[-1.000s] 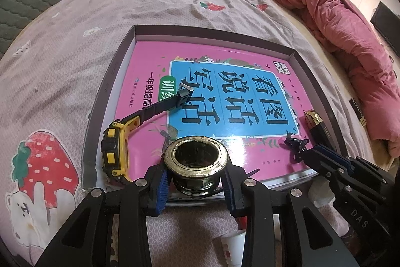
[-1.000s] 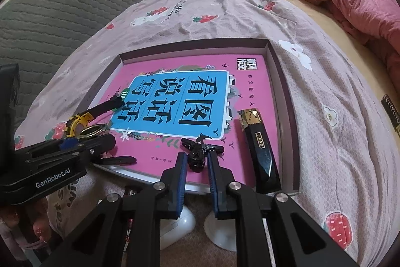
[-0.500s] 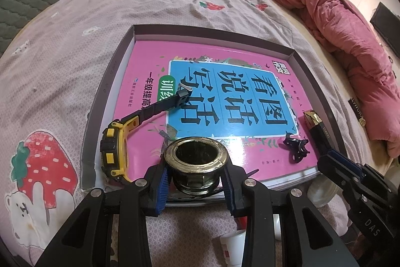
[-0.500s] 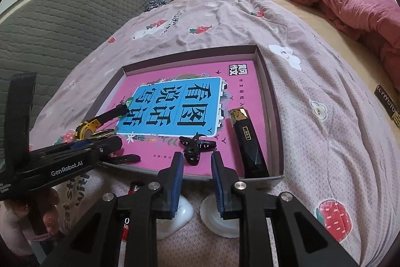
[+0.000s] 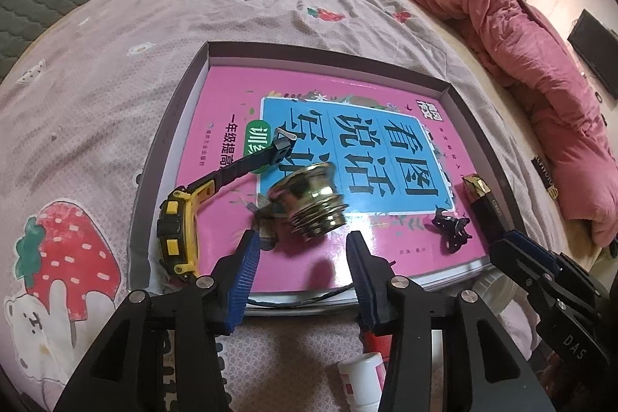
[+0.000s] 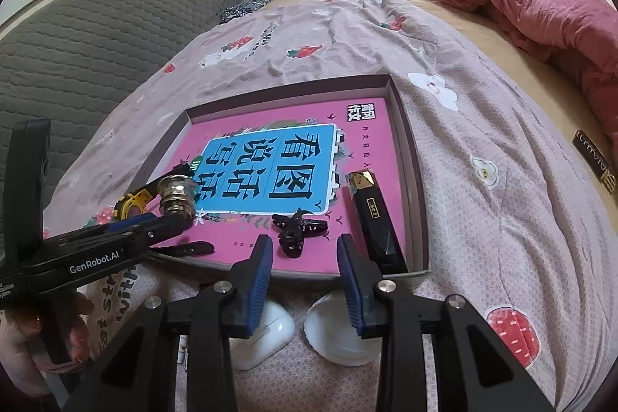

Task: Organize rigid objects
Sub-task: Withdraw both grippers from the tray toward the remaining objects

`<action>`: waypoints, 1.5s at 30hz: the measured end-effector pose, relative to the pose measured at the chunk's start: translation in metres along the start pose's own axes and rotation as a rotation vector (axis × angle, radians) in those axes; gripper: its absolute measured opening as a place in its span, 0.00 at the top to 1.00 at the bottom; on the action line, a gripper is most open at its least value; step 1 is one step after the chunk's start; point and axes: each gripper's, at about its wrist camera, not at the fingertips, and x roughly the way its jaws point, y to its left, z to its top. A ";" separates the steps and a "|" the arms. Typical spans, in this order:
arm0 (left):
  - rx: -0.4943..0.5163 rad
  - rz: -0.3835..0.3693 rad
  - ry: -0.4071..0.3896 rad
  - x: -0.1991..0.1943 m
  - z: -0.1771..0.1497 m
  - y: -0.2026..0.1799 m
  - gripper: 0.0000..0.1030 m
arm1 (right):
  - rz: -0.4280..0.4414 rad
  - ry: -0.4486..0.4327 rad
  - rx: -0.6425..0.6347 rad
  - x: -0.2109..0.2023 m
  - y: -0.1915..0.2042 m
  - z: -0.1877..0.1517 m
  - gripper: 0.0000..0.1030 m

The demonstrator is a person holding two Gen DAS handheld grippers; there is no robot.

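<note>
As far as the views show:
In the box (image 5: 170, 126): watch (image 5: 174, 230), brass fitting (image 5: 313, 199), hair clip (image 6: 295, 230), lighter (image 6: 374, 219).
Left hand-held gripper (image 5: 301, 269): opening, empty.
Right hand-held gripper (image 6: 305, 265): opening, empty.
Left outside: white case (image 6: 266, 338), lid (image 6: 336, 331).

A: Where does the left wrist camera sit?

B: Behind its own jaws, close in, tilted steeply down over the near edge of the shallow box (image 5: 175, 126). The pink book (image 5: 239, 107) lies just ahead of the jaws.

A: And the right wrist view?

B: Likewise behind its jaws, angled down at the near right corner of that box (image 6: 410, 157).

A: What do they share?

B: The book (image 6: 363, 141), the box, and each shows the other gripper at its side edge.
</note>
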 end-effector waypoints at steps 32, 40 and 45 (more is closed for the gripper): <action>0.006 0.005 -0.063 -0.035 -0.002 -0.001 0.49 | -0.023 -0.050 0.017 -0.019 -0.006 0.002 0.58; 0.004 0.012 -0.084 -0.049 -0.005 0.001 0.34 | -0.037 -0.065 0.018 -0.028 -0.010 -0.001 0.57; 0.011 0.009 -0.082 -0.054 -0.010 0.001 0.34 | -0.047 -0.081 0.031 -0.036 -0.018 -0.003 0.52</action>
